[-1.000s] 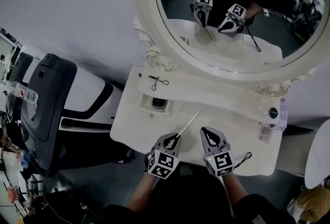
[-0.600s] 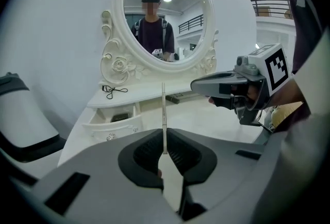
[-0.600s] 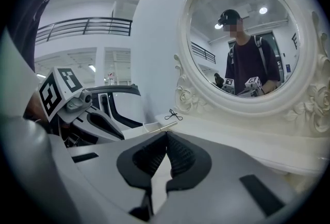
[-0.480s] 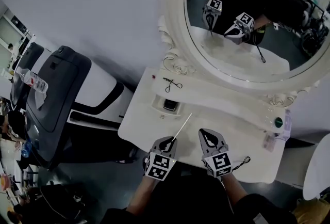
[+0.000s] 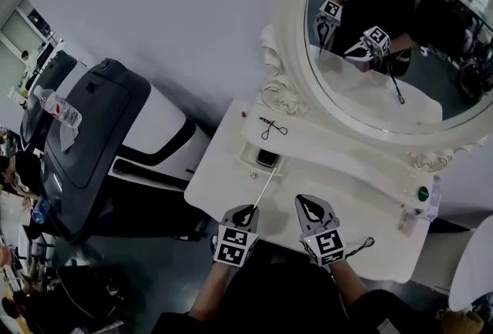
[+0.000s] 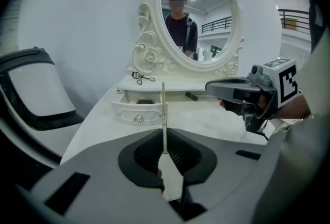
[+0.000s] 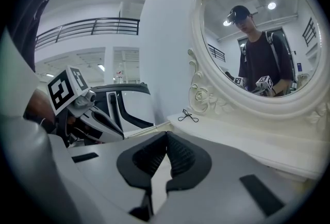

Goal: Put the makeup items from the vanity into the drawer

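Observation:
My left gripper [image 5: 247,212] [image 6: 164,135] is shut on a thin white stick [image 5: 264,185] [image 6: 163,109]. The stick points at the small open drawer [image 5: 259,159] [image 6: 138,109] of the white vanity [image 5: 339,194]; its tip is close to the drawer front. A dark item [image 5: 266,158] lies in the drawer. An eyelash curler [image 5: 273,127] [image 6: 140,78] [image 7: 188,116] rests on the shelf behind it. A small dark item [image 6: 194,95] lies on the tabletop. My right gripper [image 5: 310,205] [image 7: 166,136] is shut and empty, just right of the left one.
The oval mirror [image 5: 385,40] in its ornate white frame stands at the vanity's back. A green-capped item [image 5: 422,192] and some small packets [image 5: 408,220] sit at the right end. A black and white machine [image 5: 92,140] stands to the left of the vanity.
Both grippers have moved left along the vanity's front. The stick's tip has come close to the open drawer. The head view has swung left as well.

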Available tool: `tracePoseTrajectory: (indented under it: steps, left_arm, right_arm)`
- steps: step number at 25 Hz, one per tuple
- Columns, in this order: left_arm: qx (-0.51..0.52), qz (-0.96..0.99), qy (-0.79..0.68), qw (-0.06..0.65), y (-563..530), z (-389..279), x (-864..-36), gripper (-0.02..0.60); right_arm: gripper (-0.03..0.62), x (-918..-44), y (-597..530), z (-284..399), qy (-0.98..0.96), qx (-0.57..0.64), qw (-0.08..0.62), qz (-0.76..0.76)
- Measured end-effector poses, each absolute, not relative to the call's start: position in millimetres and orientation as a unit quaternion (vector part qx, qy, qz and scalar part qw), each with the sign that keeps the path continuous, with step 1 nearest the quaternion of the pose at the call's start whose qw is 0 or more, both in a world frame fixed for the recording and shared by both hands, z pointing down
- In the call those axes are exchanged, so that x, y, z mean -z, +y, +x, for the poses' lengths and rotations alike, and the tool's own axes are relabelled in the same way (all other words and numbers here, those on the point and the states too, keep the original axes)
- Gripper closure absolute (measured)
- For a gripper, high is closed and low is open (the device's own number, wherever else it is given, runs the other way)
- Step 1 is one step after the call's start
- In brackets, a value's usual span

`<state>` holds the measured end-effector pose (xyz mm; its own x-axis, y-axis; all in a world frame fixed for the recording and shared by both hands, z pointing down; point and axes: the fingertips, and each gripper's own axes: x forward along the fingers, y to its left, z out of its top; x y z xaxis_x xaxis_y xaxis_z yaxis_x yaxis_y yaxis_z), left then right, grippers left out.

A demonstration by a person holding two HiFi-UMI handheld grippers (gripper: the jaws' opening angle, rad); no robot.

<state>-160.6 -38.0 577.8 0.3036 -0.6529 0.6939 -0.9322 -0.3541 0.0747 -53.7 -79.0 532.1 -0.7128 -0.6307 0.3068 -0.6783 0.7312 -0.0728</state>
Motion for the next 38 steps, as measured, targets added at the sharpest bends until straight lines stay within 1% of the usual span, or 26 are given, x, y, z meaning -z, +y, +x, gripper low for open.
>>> tracePoseTrajectory:
  steps: [4, 7, 13, 23, 29, 32, 38]
  left_arm:
    - [-0.303, 0.75, -0.529, 0.257, -47, -181, -584, 0.548]
    - [-0.34, 0.734, -0.529, 0.256, -53, -197, -589, 0.548]
    - [-0.44, 0.727, -0.495, 0.18, -78, -223, -589, 0.548]
    - [-0.569, 0.737, -0.358, 0.076, -109, -226, -593, 0.548]
    - [-0.605, 0.739, -0.294, 0.019, -137, -221, -595, 0.548]
    - [-0.612, 0.742, -0.274, 0.006, -151, -217, -598, 0.548]
    - [-0.626, 0.743, -0.234, -0.005, -161, -215, -609, 0.548]
  right_arm:
    - [0.572, -530, -84, -62, -0.922, -0.093, 0.131, 0.353]
    - [0.572, -531, -88, -63, -0.92, -0.093, 0.133, 0.357]
    - [0.572, -536, -98, -62, -0.914, -0.097, 0.137, 0.369]
    - [0.572, -539, -123, -66, -0.904, -0.106, 0.136, 0.392]
    - [0.572, -550, -133, -66, -0.894, -0.119, 0.137, 0.41]
    - [0.572, -541, -142, -69, -0.887, -0.131, 0.115, 0.427]
    - [0.572, -543, -149, -65, -0.878, -0.134, 0.118, 0.443]
